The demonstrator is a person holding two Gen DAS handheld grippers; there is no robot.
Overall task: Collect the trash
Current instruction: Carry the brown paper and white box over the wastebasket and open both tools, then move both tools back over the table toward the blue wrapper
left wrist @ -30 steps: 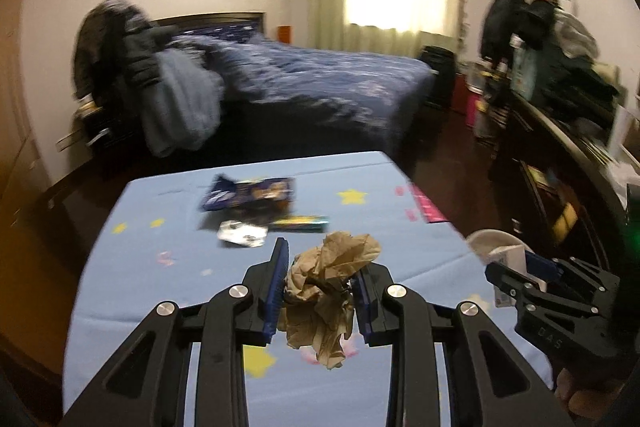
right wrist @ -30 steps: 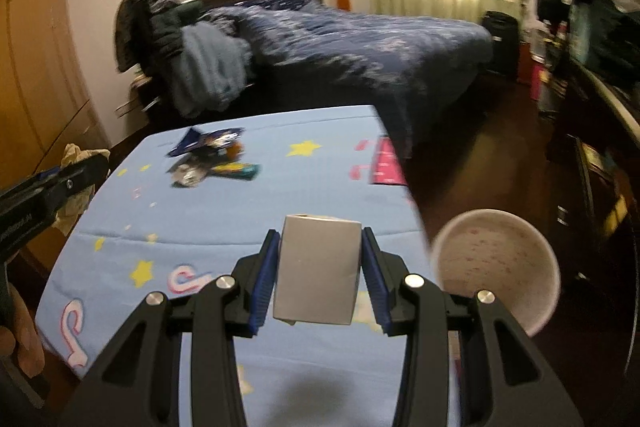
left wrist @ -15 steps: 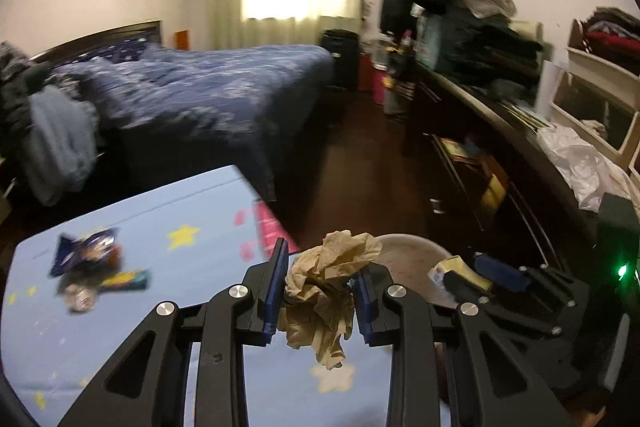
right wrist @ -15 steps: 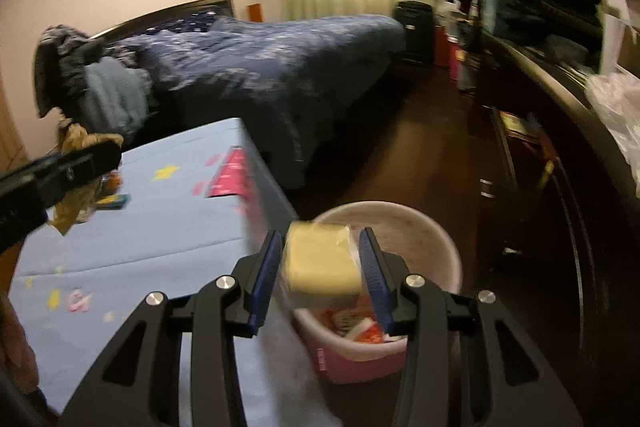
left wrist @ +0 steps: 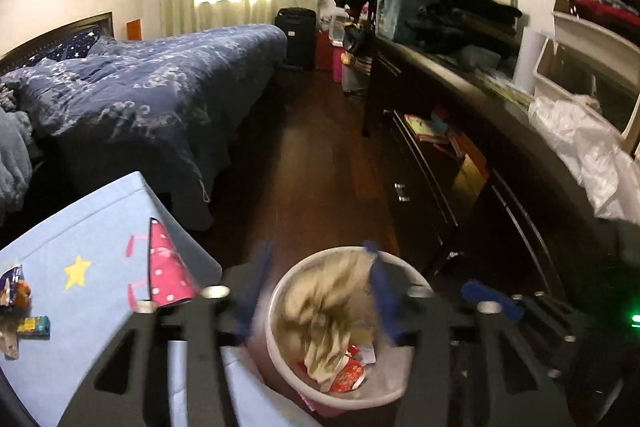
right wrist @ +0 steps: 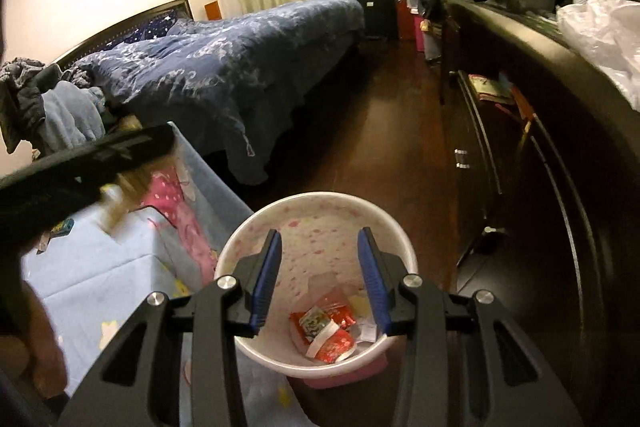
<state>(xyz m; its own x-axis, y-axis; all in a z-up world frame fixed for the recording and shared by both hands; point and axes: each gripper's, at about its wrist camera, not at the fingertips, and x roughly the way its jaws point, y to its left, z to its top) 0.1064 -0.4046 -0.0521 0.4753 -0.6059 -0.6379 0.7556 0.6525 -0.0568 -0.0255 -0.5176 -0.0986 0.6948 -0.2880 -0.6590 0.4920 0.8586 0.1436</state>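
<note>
A white trash bin (left wrist: pixel 344 399) with pink specks stands on the floor beside the blue table; it also shows in the right wrist view (right wrist: pixel 320 211). My left gripper (left wrist: pixel 316 291) is open above the bin, blurred, and the crumpled brown paper (left wrist: pixel 328 307) is loose between its spread fingers, over the bin's mouth. My right gripper (right wrist: pixel 318 279) is open and empty above the bin. Red and white wrappers (right wrist: pixel 326 331) lie at the bin's bottom. Several wrappers (left wrist: pixel 20 311) lie on the blue star-patterned tablecloth (left wrist: pixel 80 247) at far left.
A bed with a dark blue duvet (left wrist: pixel 152 91) stands behind the table. A long dark dresser (left wrist: pixel 460 147) piled with clothes and a white plastic bag (left wrist: pixel 588 151) runs along the right. Dark wood floor (left wrist: pixel 320 147) lies between them.
Both grippers swung from the table to above the bin. The right gripper opened and its pale box is gone from the jaws. The left gripper opened, releasing the crumpled paper.
</note>
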